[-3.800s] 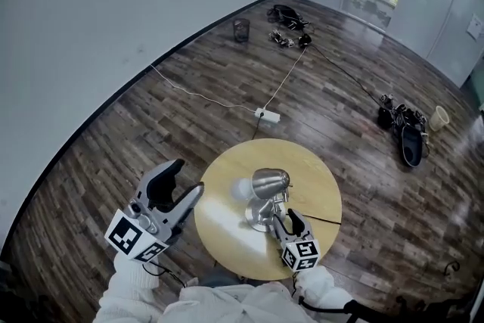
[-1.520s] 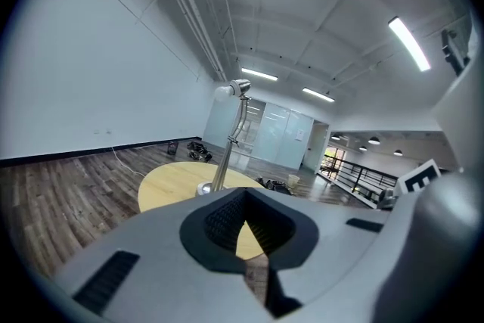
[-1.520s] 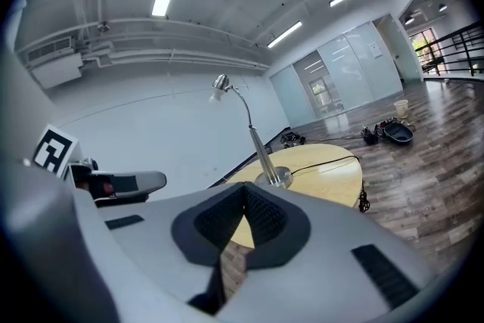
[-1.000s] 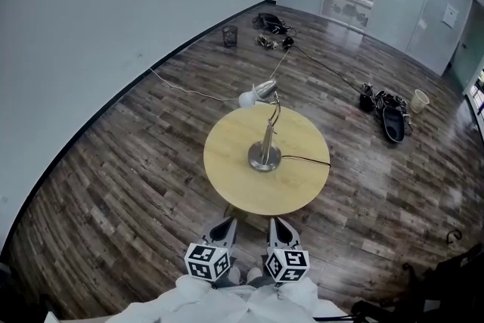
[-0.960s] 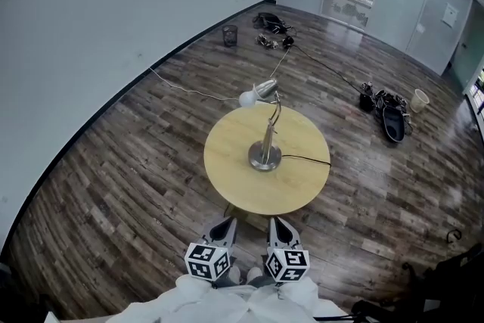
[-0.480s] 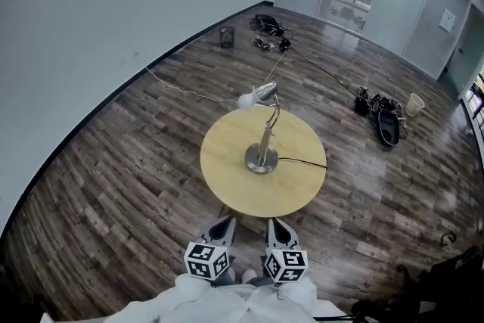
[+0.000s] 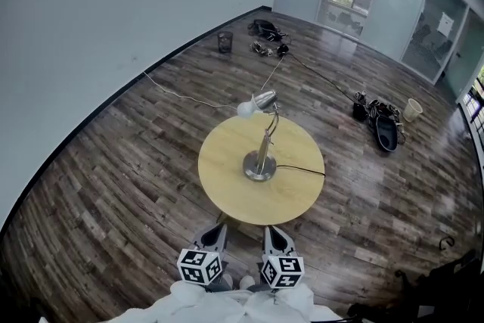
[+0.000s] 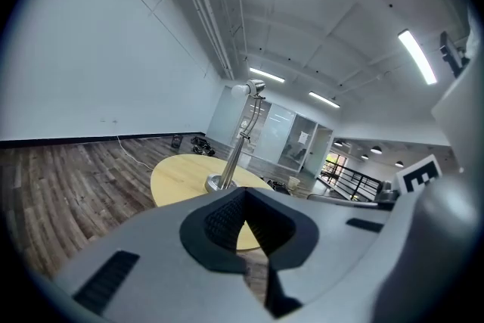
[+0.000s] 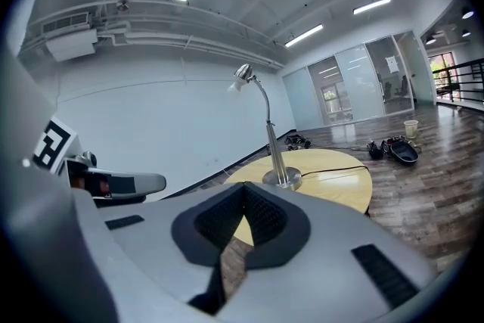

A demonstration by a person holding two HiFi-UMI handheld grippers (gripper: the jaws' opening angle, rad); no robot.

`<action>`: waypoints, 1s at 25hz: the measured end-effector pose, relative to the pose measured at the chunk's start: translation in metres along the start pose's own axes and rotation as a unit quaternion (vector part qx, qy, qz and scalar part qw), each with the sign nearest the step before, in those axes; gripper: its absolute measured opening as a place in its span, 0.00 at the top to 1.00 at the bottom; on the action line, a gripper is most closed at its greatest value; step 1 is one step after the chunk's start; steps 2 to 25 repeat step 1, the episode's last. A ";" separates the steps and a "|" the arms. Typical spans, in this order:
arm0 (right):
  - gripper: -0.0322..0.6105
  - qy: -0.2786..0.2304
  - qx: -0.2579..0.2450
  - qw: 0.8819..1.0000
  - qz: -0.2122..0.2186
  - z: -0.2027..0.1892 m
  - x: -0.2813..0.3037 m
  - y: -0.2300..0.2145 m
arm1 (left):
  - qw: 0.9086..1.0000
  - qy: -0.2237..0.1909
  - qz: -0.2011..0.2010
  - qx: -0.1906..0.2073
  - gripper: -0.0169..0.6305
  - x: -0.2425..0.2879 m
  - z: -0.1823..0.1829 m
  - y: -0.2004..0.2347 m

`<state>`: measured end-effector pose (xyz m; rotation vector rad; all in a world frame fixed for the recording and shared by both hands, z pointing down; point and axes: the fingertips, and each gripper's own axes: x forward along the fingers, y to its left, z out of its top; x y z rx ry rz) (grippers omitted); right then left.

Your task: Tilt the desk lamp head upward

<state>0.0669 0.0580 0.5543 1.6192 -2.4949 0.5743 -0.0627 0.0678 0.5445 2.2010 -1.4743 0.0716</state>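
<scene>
The desk lamp (image 7: 261, 134) is seen upright at the middle of the round table (image 7: 227, 189), its head (image 7: 262, 99) raised high on a curved neck; the tilt is judged done, nothing left. The left gripper (image 7: 218, 231) and right gripper (image 7: 272, 232) are clamped shut, empty, well apart from it. Brushed metal stem, disc base (image 7: 259, 167), white bulb, matte yellow wood top.
</scene>
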 end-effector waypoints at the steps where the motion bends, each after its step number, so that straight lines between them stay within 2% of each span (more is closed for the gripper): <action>1: 0.93 0.002 0.001 1.000 -0.001 -0.002 -0.001 0.000 | 1.000 0.002 0.005 -0.003 0.97 -0.002 -0.002 0.004; 25: 0.93 0.002 0.001 1.000 -0.001 -0.002 -0.001 0.000 | 1.000 0.002 0.005 -0.003 0.97 -0.002 -0.002 0.004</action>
